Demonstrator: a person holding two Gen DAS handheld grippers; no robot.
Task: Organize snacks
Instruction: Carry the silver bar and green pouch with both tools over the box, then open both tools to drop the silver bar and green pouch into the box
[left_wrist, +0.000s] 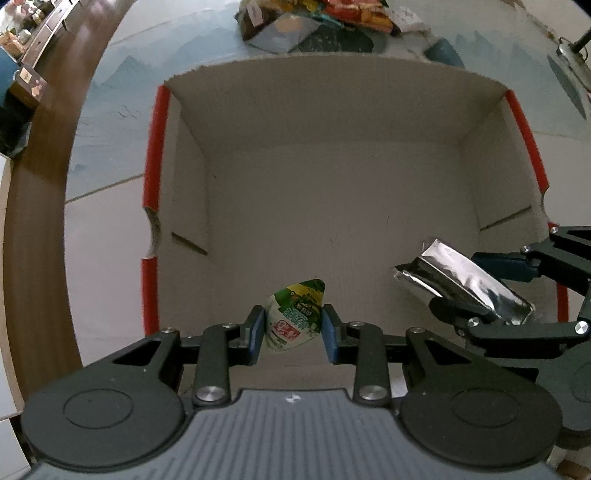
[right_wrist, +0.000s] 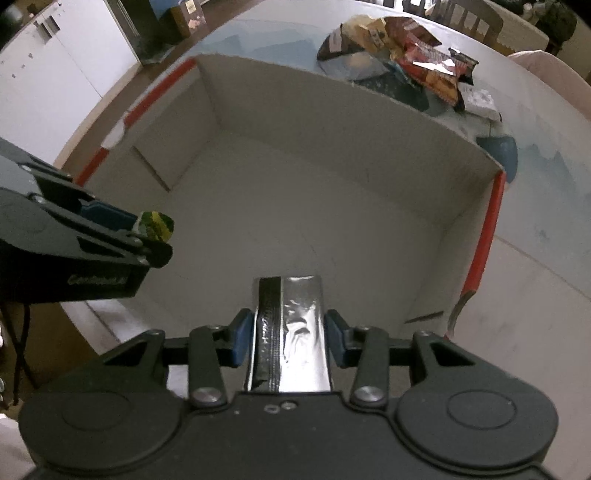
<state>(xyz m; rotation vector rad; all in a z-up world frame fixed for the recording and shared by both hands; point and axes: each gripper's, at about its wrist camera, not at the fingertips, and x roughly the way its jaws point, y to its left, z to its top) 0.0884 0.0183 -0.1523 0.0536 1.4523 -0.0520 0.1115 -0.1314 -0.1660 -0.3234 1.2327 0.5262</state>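
From the left wrist camera, an open cardboard box (left_wrist: 332, 192) with red-edged rims sits on a pale table (left_wrist: 107, 155), and as far as this view reaches its grey floor holds nothing resting on it. The left gripper (left_wrist: 294, 325) hangs over the near part of the box, its blue pads clamped on either side of a small green-and-white snack packet (left_wrist: 293, 317), which pokes out just past the fingertips. To the right, the right gripper (left_wrist: 476, 291) reaches in over the box's right wall, gripping a silver foil pouch (left_wrist: 461, 280) that tilts out toward the middle. Beyond the far wall lies a pile of snack bags (left_wrist: 325, 18) on the table. From the right wrist camera, the same box (right_wrist: 332, 155) fills the view, floor bare; the right gripper (right_wrist: 289, 332) is closed on the foil pouch (right_wrist: 295, 325), which runs straight out between its pads over the near floor. The left gripper (right_wrist: 147, 236) enters from the left with the green packet (right_wrist: 157, 225) at its tips, though its pads are mostly hidden here. The snack pile (right_wrist: 406, 62) sits behind the far wall.
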